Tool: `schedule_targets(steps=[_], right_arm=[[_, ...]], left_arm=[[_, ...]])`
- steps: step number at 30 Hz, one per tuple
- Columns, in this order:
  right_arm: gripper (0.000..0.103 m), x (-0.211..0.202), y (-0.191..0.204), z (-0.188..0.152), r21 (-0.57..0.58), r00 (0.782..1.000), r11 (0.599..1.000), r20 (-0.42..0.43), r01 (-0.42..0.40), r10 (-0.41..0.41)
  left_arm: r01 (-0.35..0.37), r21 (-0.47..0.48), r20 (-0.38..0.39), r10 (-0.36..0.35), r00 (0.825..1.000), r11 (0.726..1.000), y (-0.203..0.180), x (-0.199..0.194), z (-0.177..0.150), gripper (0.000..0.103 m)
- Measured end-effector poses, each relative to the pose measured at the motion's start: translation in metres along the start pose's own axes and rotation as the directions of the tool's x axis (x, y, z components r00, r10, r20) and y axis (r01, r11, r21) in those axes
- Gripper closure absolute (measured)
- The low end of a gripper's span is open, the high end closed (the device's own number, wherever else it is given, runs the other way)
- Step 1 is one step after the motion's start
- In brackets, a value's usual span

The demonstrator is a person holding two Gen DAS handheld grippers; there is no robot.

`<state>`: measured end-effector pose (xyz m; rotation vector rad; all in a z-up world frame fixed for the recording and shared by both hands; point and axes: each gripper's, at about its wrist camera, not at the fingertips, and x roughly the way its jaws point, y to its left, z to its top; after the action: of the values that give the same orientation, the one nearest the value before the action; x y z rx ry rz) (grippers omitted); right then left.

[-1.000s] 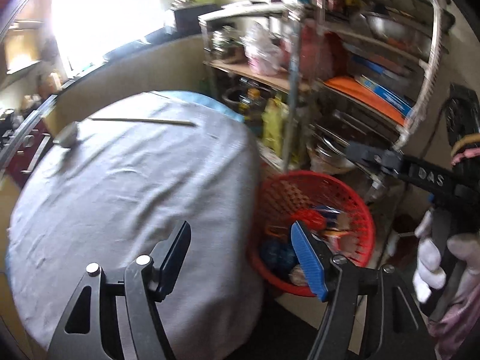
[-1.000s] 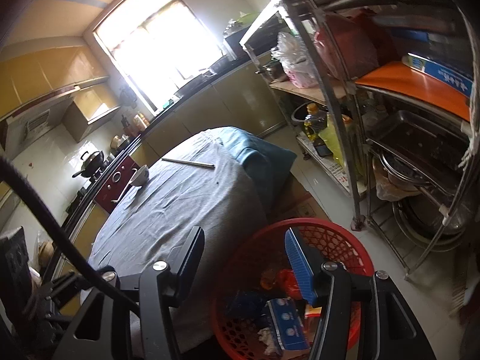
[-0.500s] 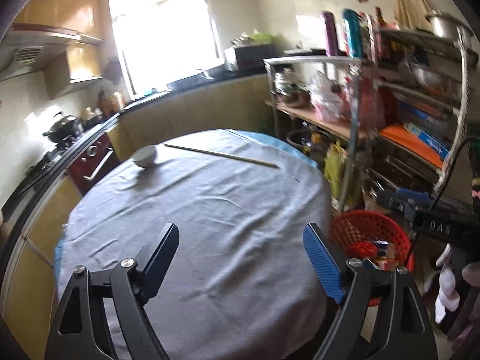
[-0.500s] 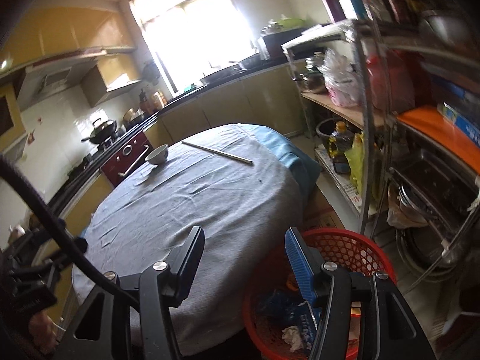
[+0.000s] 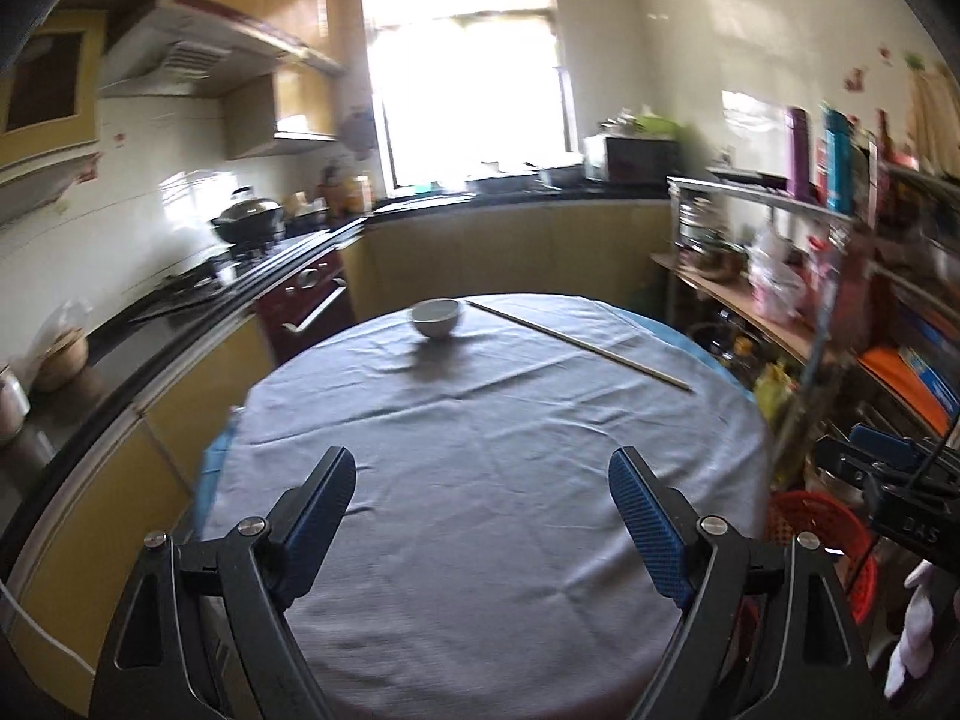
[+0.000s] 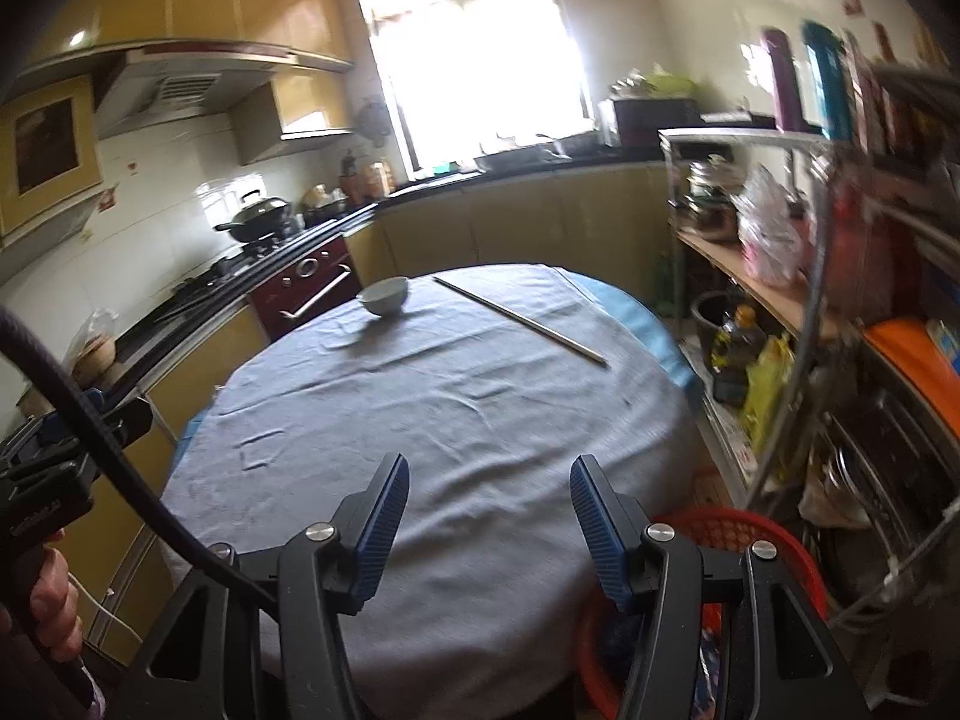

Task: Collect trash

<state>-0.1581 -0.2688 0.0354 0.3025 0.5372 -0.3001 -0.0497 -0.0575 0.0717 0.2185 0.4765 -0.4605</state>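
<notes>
Both claws gape wide and hold nothing: left gripper (image 5: pixel 480 504), right gripper (image 6: pixel 489 507). The red basket (image 6: pixel 756 534) of trash sits lower right, beside the round table (image 5: pixel 492 480). Collecting looks finished; next comes checking around the bowl (image 5: pixel 437 318) and chopsticks (image 5: pixel 576 345).

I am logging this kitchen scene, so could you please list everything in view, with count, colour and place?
Table: one, round, grey cloth, centre.
Bowl: one, white, far side of table.
Chopsticks: thin pale sticks, lying right of bowl; count unclear.
Basket: one, red, on floor right of table.
Wok: one, black, on stove at left.
Rack: one, metal, cluttered, right wall.
Left gripper: open, empty, above table.
Right gripper: open, empty, above table edge.
</notes>
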Motion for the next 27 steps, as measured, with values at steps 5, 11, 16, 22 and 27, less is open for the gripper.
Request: schedule_targets(steps=[5,11,16,22,27], right_arm=[[0.041,-0.005,0.036,0.013,-0.028,0.998,0.998,0.03,-0.047,0.048],[0.041,-0.009,0.077,0.014,-0.071,0.993,0.991,0.029,-0.11,0.112],[0.041,-0.006,0.107,0.007,-0.103,0.988,0.983,0.018,-0.149,0.152],[0.041,0.002,0.125,-0.005,-0.125,0.987,0.98,-0.007,-0.157,0.158],[0.041,0.008,0.123,-0.008,-0.109,0.986,0.98,-0.025,-0.164,0.162]], left_arm=[[-0.059,-0.058,0.013,0.06,0.998,0.997,0.034,-0.013,0.002,0.016],[-0.111,-0.102,0.049,0.117,0.992,0.989,0.062,-0.032,0.003,0.01],[-0.133,-0.109,0.062,0.141,0.988,0.985,0.071,-0.04,0.002,0.01],[-0.138,-0.108,0.047,0.144,0.989,0.985,0.072,-0.037,-0.002,0.01],[-0.136,-0.098,0.037,0.14,0.989,0.986,0.071,-0.035,-0.004,0.01]])
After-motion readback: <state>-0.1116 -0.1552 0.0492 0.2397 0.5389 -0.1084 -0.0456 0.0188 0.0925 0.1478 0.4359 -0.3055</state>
